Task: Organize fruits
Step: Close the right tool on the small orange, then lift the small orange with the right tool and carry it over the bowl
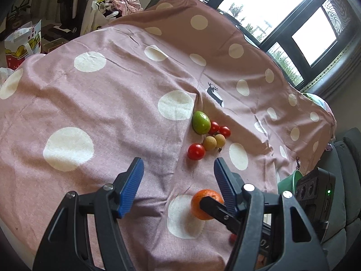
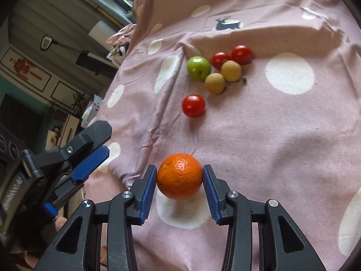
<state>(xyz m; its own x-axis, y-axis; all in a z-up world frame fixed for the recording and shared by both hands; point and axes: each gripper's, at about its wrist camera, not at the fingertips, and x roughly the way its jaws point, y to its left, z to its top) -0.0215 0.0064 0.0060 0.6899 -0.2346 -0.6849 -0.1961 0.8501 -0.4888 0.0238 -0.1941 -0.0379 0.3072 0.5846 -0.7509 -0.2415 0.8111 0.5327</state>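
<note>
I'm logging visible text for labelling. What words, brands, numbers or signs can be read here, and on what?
Nothing reads clearly.
Framed wall poster: red characters, too blurred.
White paper bag: red and yellow print, too small.
Pink white-dotted cloth: dark deer figure, no words.
Black left gripper: white lettering on its body, blurred.

Each view looks forward and steeply down from its own gripper, close over a pink dotted cloth (image 1: 112,103). The left one sits left and slightly back, taking in far windows (image 1: 282,11). Both share the orange (image 2: 179,176) nearby and the fruit cluster (image 2: 216,72) farther off.
</note>
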